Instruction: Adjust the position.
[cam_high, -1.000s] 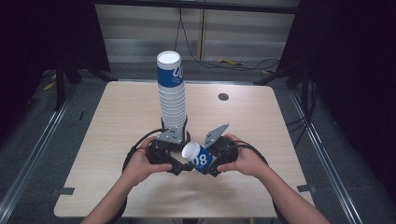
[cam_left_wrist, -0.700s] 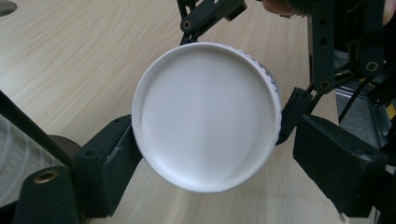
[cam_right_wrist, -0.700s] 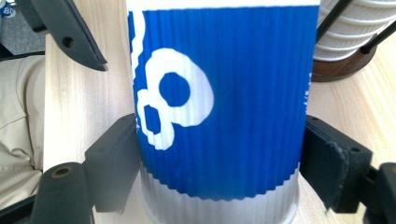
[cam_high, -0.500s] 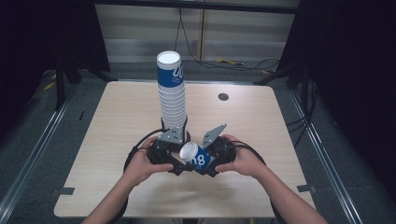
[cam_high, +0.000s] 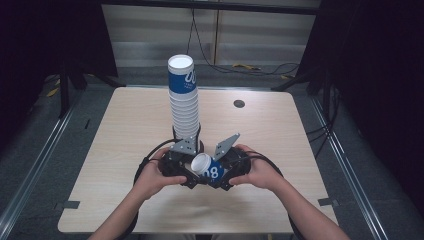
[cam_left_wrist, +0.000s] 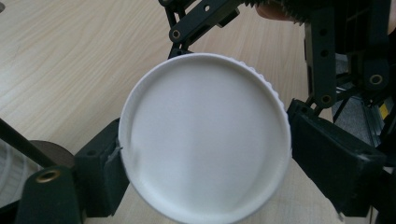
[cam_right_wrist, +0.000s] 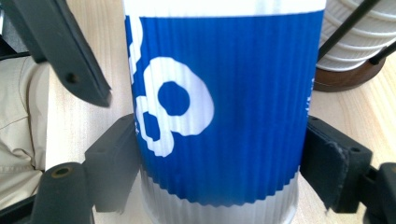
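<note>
blue-and-white paper cup held on its side just above the table, near the front edge, between both hands. white mouth turned up and to the left in the high view, blue ribbed wall with white print facing right. in the left gripper view, white round bottom or mouth of cup seen face-on, cannot tell which; rim sits between the two black jaws. left gripper jaws have just been closing, cup between them; left pad meets the rim, right pad looks touching or just beside it, so pinching the cup at its rim as far as visible. in the right gripper view, cup wall spans the gap, blue ribbing with white figures, white band at bottom. right gripper jaws spread about cup width, left pad against the wall, right pad close beside it with a thin gap possible; grip looks pinched on the cup. left hand and right hand wrapped on gripper bodies, forearms in from below. tall stack of cups upright just behind the grippers, on a dark round base, leaning slightly. small dark round disc on the table far right, well apart. cables loop beside both grippers.
</note>
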